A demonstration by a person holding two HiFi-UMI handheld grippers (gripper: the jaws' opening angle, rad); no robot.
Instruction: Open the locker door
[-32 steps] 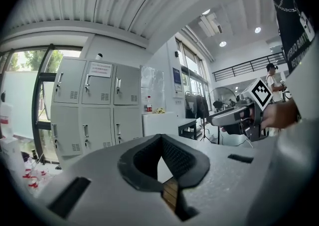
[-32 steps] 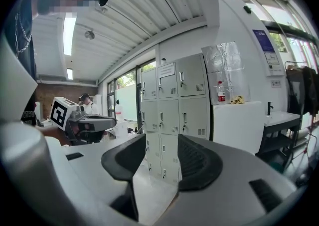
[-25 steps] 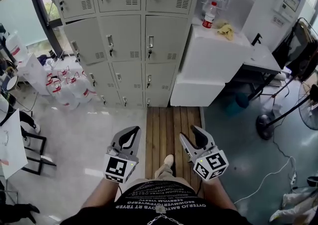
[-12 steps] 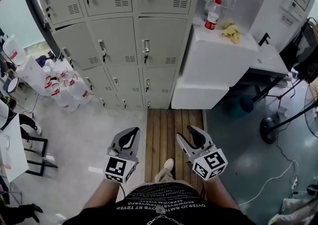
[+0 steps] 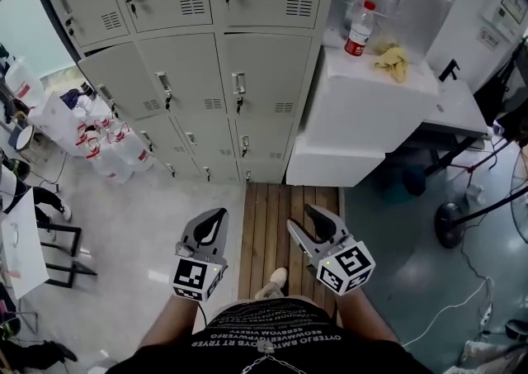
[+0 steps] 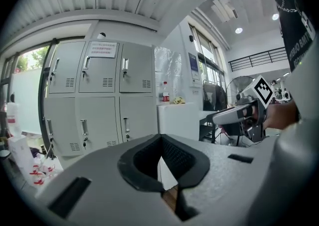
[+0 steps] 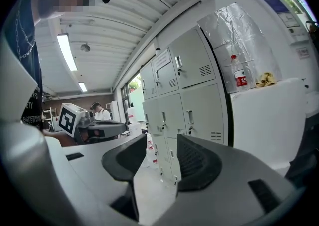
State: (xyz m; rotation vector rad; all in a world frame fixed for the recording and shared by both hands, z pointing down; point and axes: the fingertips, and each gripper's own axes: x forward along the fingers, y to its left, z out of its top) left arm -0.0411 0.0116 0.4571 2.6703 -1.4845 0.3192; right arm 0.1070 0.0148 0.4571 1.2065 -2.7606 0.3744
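Observation:
A bank of grey metal lockers (image 5: pixel 247 75) stands ahead, every door in view closed, each with a small upright handle (image 5: pixel 239 83). The same lockers (image 6: pixel 99 100) show in the left gripper view and, further off, the lockers (image 7: pixel 192 100) in the right gripper view. My left gripper (image 5: pixel 221 215) hangs low over the floor, well short of the lockers, its jaw tips touching with nothing held. My right gripper (image 5: pixel 312 222) floats beside it over the wooden strip, jaws apart and empty. In their own views the left gripper (image 6: pixel 160 137) is pinched together and the right gripper (image 7: pixel 162 142) shows a gap.
A white cabinet (image 5: pixel 363 108) adjoins the lockers on the right, carrying a bottle (image 5: pixel 360 30) and a yellow cloth (image 5: pixel 394 60). Water jugs (image 5: pixel 107 145) crowd the floor at left. A wooden floor strip (image 5: pixel 276 215) leads to the lockers. A fan stand (image 5: pixel 451 220) and cable lie right.
The lockers and white cabinet have grown larger and slid down the head view as the person steps closer. Both grippers keep their places; the right has drifted slightly left.

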